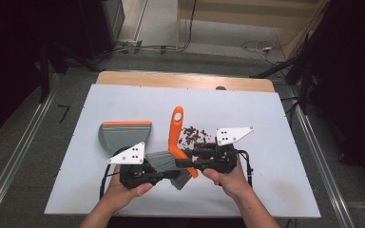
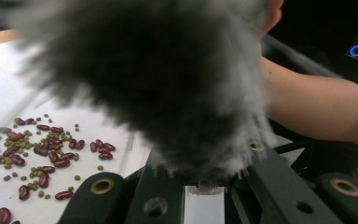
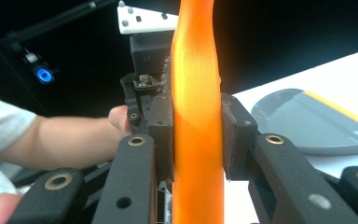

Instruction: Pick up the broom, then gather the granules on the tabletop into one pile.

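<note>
- One brush: the right hand-held gripper (image 3: 196, 135) is clamped on its orange handle (image 3: 196, 93); the left hand-held gripper (image 2: 205, 179) is pinched on its grey bristles (image 2: 168, 79).
- One grey dustpan (image 1: 123, 134) lies left on the white surface (image 1: 275, 190).
- One scatter of red beans (image 2: 51, 149) and small green ones lies beside the brush.
- No readable writing.

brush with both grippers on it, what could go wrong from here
1. The left gripper pinches only the soft grey bristles, so that end could slip or splay.
2. The right gripper clamps the smooth orange handle; it might twist.
3. The beans lie loose near the brush and away from the dustpan; a careless swing could scatter them.
</note>
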Demonstrator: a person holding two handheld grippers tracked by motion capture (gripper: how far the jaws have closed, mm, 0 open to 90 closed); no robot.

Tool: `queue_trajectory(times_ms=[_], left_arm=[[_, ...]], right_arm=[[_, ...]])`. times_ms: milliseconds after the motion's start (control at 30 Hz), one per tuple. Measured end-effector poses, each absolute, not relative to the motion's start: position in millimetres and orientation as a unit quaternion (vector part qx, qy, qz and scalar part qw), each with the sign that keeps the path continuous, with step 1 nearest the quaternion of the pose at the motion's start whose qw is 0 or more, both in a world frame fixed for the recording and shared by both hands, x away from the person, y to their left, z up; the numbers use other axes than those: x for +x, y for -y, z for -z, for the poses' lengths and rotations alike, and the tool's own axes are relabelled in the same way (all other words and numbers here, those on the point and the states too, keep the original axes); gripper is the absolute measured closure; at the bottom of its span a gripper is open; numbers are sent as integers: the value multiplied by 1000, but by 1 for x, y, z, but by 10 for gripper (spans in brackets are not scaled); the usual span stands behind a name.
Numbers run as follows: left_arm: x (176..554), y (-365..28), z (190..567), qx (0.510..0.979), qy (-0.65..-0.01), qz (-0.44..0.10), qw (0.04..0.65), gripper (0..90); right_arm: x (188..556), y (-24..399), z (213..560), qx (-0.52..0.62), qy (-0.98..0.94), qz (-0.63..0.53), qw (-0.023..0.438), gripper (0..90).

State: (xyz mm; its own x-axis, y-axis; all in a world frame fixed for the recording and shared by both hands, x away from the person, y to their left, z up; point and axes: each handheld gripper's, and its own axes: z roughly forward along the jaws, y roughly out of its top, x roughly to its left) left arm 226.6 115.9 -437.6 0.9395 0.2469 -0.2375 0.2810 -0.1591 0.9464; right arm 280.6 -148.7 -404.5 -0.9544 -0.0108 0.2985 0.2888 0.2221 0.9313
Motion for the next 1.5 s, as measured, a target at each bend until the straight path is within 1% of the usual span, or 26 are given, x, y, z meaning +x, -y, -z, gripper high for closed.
queue_trajectory(times_ms=[33, 67, 100, 233, 267, 300, 333, 367, 400, 500, 600, 633, 733, 767, 867, 933, 1267, 1400, 1500], left_arm=[[227, -115, 438, 762, -176, 12, 623, 828], [227, -115, 438, 760, -183, 7, 623, 805], [228, -115, 438, 760, -197, 2, 620, 716], [229, -121, 439, 758, -219, -9, 614, 501], [229, -121, 439, 758, -219, -9, 614, 451], [229, -124, 439, 754, -232, -16, 615, 451], [230, -128, 439, 747, -260, -40, 611, 289], [230, -128, 439, 747, -260, -40, 611, 209], [232, -134, 439, 740, -280, -48, 610, 168], [233, -140, 439, 735, -293, -58, 609, 93], [231, -144, 438, 737, -307, -87, 596, 64], [230, -143, 438, 742, -304, -96, 589, 24], [228, -141, 438, 749, -300, -106, 580, 12], [227, -141, 438, 748, -301, -107, 582, 0], [226, -145, 438, 748, -302, -117, 580, 0], [226, -148, 438, 743, -306, -121, 583, 0], [225, -164, 439, 733, -317, -140, 586, 0], [224, -169, 439, 733, -322, -149, 581, 0], [224, -175, 439, 732, -326, -156, 577, 0]], right_arm=[[281, 149, 405, -90, 772, 617, 121, 686], [280, 149, 403, -94, 776, 613, 115, 687], [279, 149, 402, -110, 780, 608, 103, 689], [279, 148, 402, -136, 784, 601, 80, 690], [279, 149, 402, -140, 784, 600, 74, 690], [279, 149, 402, -140, 784, 600, 74, 690], [281, 152, 402, -148, 783, 601, 64, 690], [281, 153, 401, -156, 781, 602, 61, 690], [283, 155, 401, -164, 779, 603, 57, 690], [286, 159, 401, -183, 779, 599, 42, 690], [288, 162, 401, -196, 779, 595, 32, 690], [289, 164, 401, -209, 780, 589, 17, 690], [291, 167, 401, -219, 781, 585, 8, 691], [293, 169, 401, -231, 781, 581, -6, 690], [295, 173, 400, -251, 783, 569, -30, 690], [296, 175, 400, -255, 783, 567, -34, 690], [303, 189, 399, -291, 785, 540, -84, 690], [304, 192, 399, -299, 786, 533, -95, 690], [308, 192, 399, -300, 798, 516, -82, 690]])
